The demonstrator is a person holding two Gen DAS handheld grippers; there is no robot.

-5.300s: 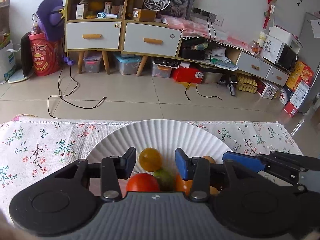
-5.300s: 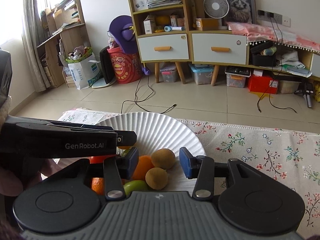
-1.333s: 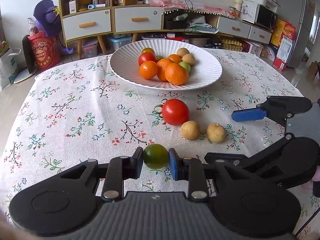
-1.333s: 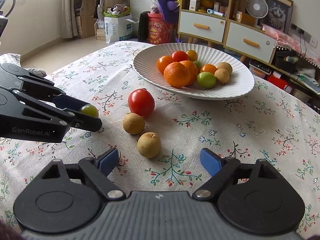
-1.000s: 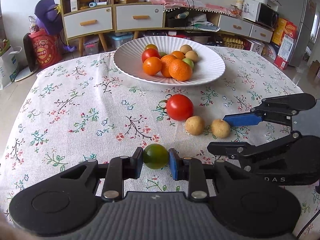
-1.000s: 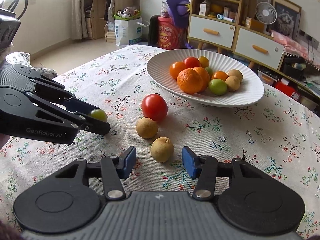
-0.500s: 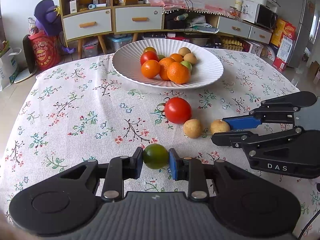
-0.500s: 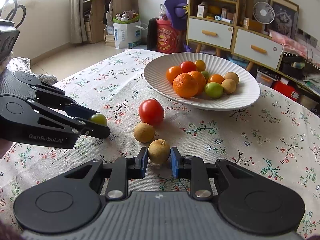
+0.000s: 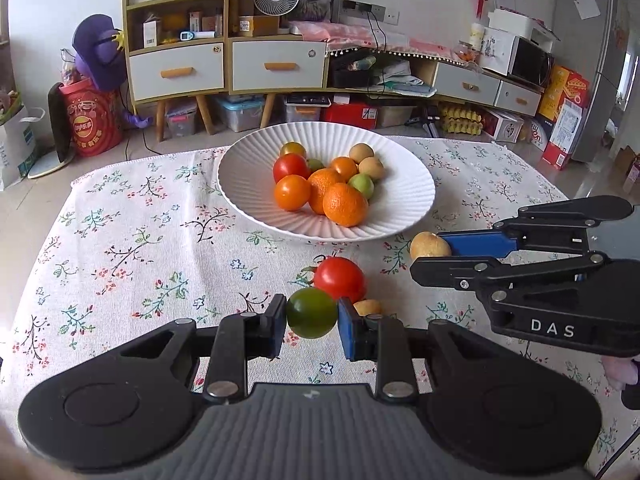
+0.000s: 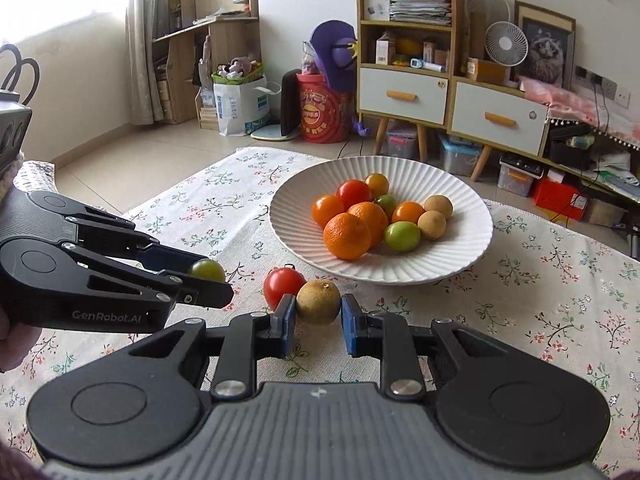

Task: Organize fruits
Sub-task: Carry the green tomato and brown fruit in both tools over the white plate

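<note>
Near the plate [image 9: 416, 200], left gripper [image 9: 312, 318] clamps a green tomato [image 9: 311, 312]; right gripper [image 10: 318, 314] clamps a longan [image 10: 318, 302] beside a red tomato [image 10: 282, 284].

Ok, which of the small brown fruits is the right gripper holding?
The one lifted off the cloth between the right gripper fingers: brown fruit. Another lies on the tablecloth by the red tomato; two sit in the plate.

Tablecloth [image 9: 120, 240]: white w/ small floral print in red, green, blue. Plate [image 9: 248, 184]: white, ribbed. Held tomato [image 9: 311, 313] was dark green; loose tomato [image 9: 339, 279] red. Round fruit [image 10: 318, 302] in other gripper: tan-brown. Grippers black w/ blue pads [image 9: 347, 330]. Oranges [image 9: 345, 204]: orange.
</note>
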